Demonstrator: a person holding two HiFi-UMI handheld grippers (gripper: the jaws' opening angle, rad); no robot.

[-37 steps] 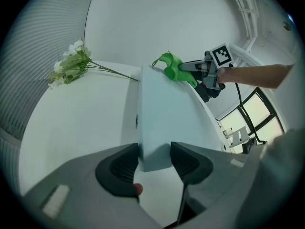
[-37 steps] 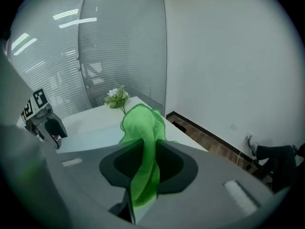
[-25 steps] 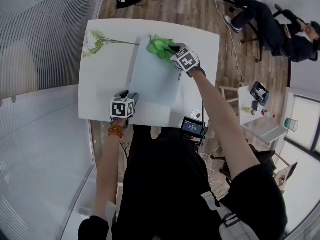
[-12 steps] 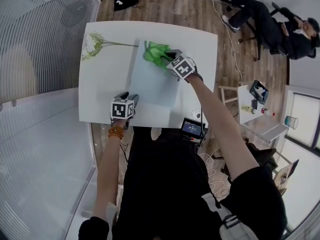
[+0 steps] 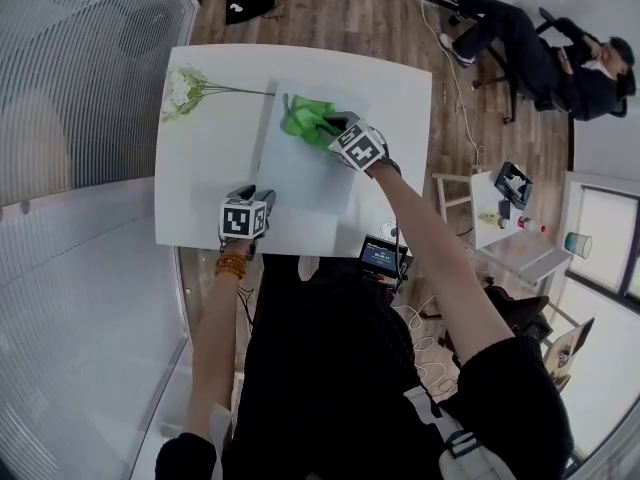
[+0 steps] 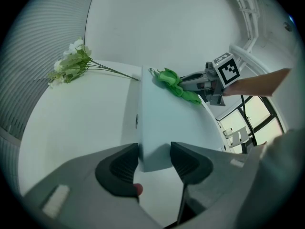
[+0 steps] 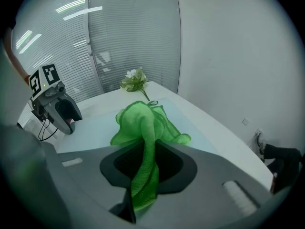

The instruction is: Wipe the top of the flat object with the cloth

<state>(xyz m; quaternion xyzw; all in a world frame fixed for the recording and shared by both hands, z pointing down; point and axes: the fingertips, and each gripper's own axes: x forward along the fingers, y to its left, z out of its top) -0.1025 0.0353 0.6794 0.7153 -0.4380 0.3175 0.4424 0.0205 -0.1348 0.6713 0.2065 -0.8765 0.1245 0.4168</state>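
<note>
1. The flat object (image 5: pixel 310 163), a pale panel, lay in the middle of the white worktop (image 5: pixel 205 168). Its long side ran from near to far.
2. The green cloth (image 5: pixel 305 118) sat on the far end of the panel. Over the last second it had slid from the far right corner to the left, and it was now close to the far left edge.
3. The right claw (image 5: pixel 332 128) was clamped on the cloth, with a fold pinched between the jaws and the rest bunched out in front on the panel top.
4. The left claw (image 5: pixel 264 197) hadn't moved. It was closed on the panel's near left corner, looks like to keep it from skating around.
5. My guess is that was one pass across the far strip. The middle and near parts of the top probably hadn't been wiped yet, so there were plenty of strokes left.
6. The white flowers (image 5: pixel 185 86) lay at the far left of the worktop, their stems reaching almost to the panel's far left corner. A longer leftward stroke could bump them.
</note>
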